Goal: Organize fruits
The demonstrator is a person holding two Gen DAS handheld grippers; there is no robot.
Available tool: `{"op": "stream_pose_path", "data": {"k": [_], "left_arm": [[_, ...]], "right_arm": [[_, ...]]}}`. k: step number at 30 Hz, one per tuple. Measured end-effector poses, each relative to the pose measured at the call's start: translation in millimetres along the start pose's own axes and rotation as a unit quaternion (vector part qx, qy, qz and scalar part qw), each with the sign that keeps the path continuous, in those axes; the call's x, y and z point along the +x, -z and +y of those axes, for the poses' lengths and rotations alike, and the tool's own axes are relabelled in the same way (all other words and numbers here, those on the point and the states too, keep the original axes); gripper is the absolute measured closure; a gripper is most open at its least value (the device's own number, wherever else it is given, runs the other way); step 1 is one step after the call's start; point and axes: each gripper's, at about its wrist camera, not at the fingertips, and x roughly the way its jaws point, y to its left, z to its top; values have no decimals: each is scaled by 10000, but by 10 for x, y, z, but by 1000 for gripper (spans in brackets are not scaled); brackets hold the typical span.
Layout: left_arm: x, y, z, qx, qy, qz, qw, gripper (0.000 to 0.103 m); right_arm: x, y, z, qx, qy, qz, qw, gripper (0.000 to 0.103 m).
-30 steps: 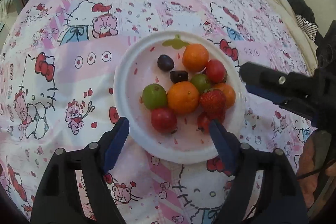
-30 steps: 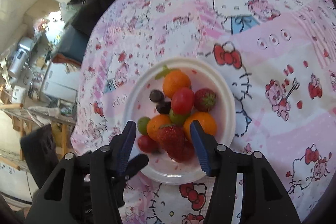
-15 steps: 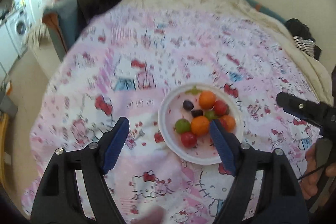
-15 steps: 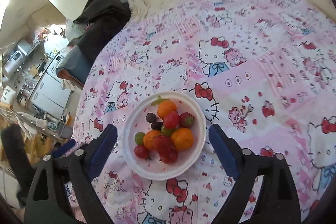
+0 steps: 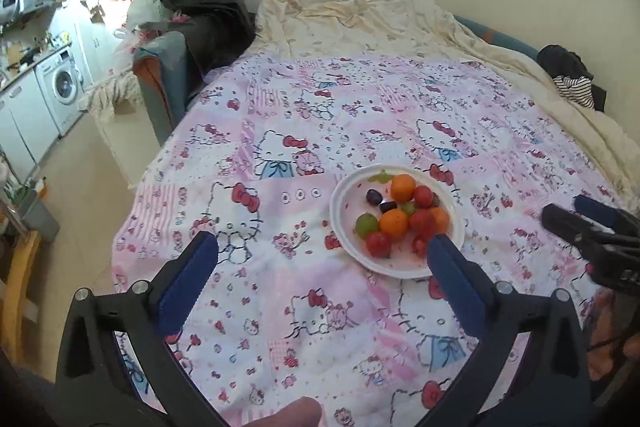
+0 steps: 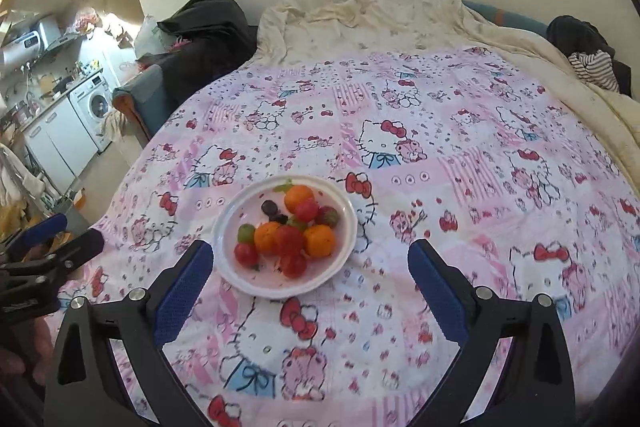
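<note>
Both grippers have pulled back and up from the plate since the earlier frames, so that the plate, which filled each view, now sits small in the middle of the pink cartoon-cat bedspread (image 6: 460, 155). On the left gripper (image 5: 322, 251) the jaws are opening wide with nothing between them; the right gripper (image 6: 310, 259) likewise has its jaws opening, empty. All the fruit sits gathered on the white plate (image 6: 236, 267): two oranges (image 6: 299, 197), red tomato-like fruits, a green one (image 6: 246, 233), dark grapes (image 6: 269, 206) and strawberries, clustered toward the plate's far side and touching one another. Nothing lies loose on the bedspread, which suggests the gathering is done and the grippers stand clear so as not to disturb the pile. A cream blanket (image 5: 380, 23) is bunched at the far end of the bed.
</note>
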Motion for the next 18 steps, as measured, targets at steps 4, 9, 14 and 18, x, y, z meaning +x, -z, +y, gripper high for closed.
{"op": "stream_pose_path", "data": {"k": [4,9,14,18], "left_arm": [[-14,43,45,-204,194,99,9996,0],[-4,68,22,-194,196,107,9996,0],[33,109,-39,-158,229,143,9995,0],[39,119,-69,-169,216,119,9996,0]], "right_arm": [[-146,95,31,119,32,-200,9997,0],[-158,171,65,127,139,-169,9997,0],[-106,188,139,-1,137,-171,9998,0],[-45,193,207,-130,158,-137,9997,0]]}}
